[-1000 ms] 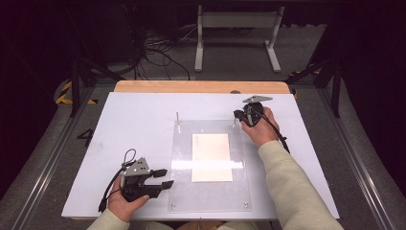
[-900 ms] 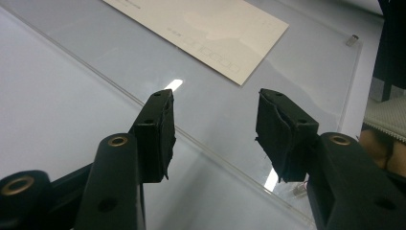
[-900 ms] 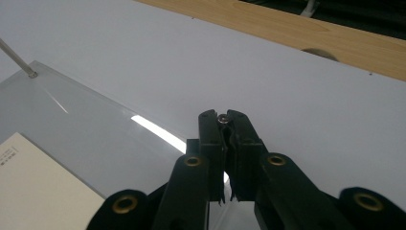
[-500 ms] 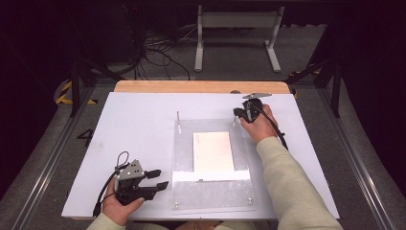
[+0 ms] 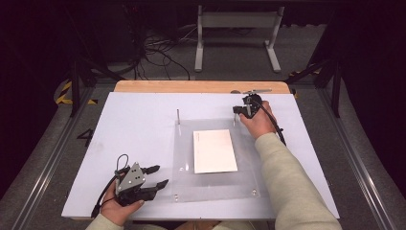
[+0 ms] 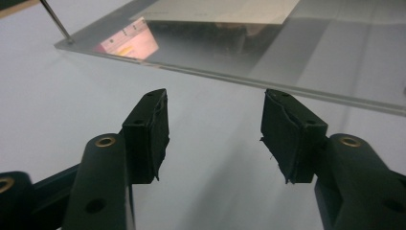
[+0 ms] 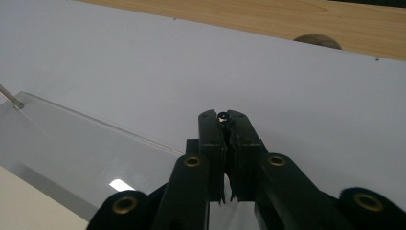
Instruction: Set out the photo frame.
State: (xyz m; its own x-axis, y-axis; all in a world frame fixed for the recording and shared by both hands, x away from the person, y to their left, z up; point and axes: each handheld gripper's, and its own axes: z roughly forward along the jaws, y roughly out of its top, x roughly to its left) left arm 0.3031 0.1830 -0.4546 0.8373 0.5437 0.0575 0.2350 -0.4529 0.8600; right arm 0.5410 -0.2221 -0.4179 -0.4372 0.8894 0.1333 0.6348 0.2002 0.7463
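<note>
A clear acrylic plate [image 5: 215, 187] lies on the white board [image 5: 134, 129] with a white card [image 5: 214, 151] on it. A thin metal pin [image 5: 178, 116] stands upright at the plate's far left corner. My left gripper [image 5: 162, 175] sits just off the plate's near left edge. Its jaws have just been opening, and in the left gripper view [image 6: 215, 103] nothing is between them, with the plate's edge [image 6: 287, 48] just ahead. At the plate's far right corner my right gripper [image 5: 238, 111] is shut on a small dark-headed pin [image 7: 223, 116].
A wooden strip [image 5: 191, 86] runs along the board's far edge. Beyond it are cables and a grey stand [image 5: 237, 33] on the floor. Dark rails flank the table on both sides.
My left gripper's jaws have widened and it has drawn slightly back from the plate's edge. The plate and card have shifted a little. The right hand has stayed put.
</note>
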